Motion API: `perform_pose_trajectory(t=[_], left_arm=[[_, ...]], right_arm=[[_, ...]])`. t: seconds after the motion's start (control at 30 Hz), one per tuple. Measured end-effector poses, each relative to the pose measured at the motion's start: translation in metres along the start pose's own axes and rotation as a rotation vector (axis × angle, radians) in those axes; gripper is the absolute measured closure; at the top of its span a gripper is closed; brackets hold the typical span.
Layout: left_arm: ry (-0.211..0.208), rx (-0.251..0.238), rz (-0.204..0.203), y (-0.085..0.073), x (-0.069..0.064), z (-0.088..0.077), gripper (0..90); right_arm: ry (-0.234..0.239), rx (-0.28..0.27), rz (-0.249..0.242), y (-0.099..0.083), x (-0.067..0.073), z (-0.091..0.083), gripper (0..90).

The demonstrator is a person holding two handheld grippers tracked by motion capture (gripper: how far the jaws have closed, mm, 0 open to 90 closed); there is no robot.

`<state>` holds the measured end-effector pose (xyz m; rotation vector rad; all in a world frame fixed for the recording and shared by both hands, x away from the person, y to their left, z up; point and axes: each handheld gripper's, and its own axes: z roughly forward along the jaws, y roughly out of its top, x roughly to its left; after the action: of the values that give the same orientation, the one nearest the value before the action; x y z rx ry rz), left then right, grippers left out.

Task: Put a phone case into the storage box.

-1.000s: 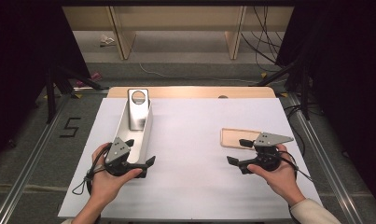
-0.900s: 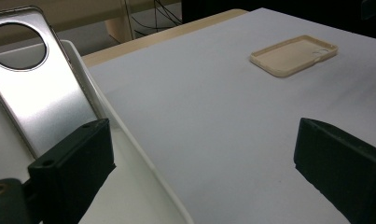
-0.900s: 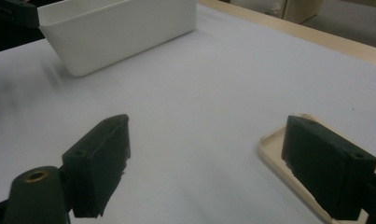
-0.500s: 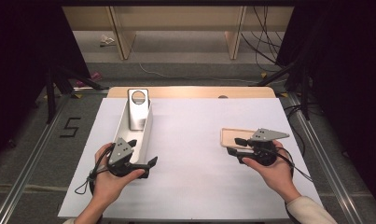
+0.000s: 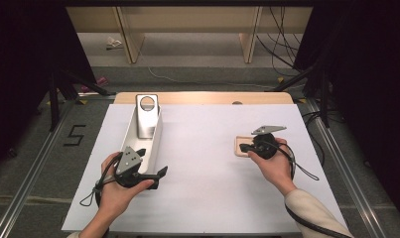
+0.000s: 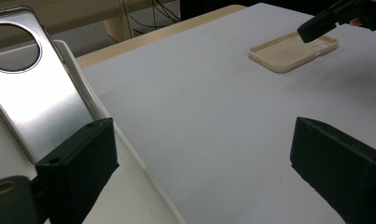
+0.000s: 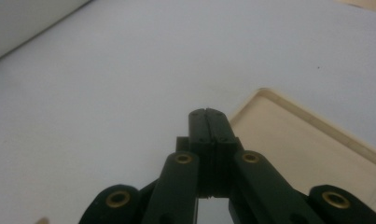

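The right tongs (image 5: 243, 148) have moved toward ten o'clock and just snapped together, empty, over the beige phone case (image 6: 293, 50) at the table's (image 5: 207, 148) three o'clock. Left tongs (image 5: 155, 177) stand apart. Nothing is lifted yet.

High view overlooks the table (image 5: 207, 148); both close gripper views share it.

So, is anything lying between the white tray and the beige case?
No. The high view shows bare white tabletop between the tray and the case.
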<state>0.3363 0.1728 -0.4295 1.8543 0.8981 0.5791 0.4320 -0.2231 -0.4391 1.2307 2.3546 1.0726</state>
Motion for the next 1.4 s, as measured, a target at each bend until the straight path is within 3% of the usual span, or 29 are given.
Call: perform_pose_trajectory(t=[0.37, 0.83, 1.4], left_arm=[[0.003, -0.004, -0.002, 0.000, 0.001, -0.001, 7.0], [-0.003, -0.002, 0.004, -0.002, 0.002, -0.001, 7.8], [-0.004, -0.004, 0.004, -0.002, 0.002, -0.001, 8.5]], right_arm=[[-0.052, 0.077, 0.059, 0.004, -0.008, 0.031, 90.0], [-0.073, 0.122, 0.097, 0.001, -0.017, 0.039, 90.0], [-0.080, 0.156, 0.101, 0.002, -0.014, 0.046, 90.0]])
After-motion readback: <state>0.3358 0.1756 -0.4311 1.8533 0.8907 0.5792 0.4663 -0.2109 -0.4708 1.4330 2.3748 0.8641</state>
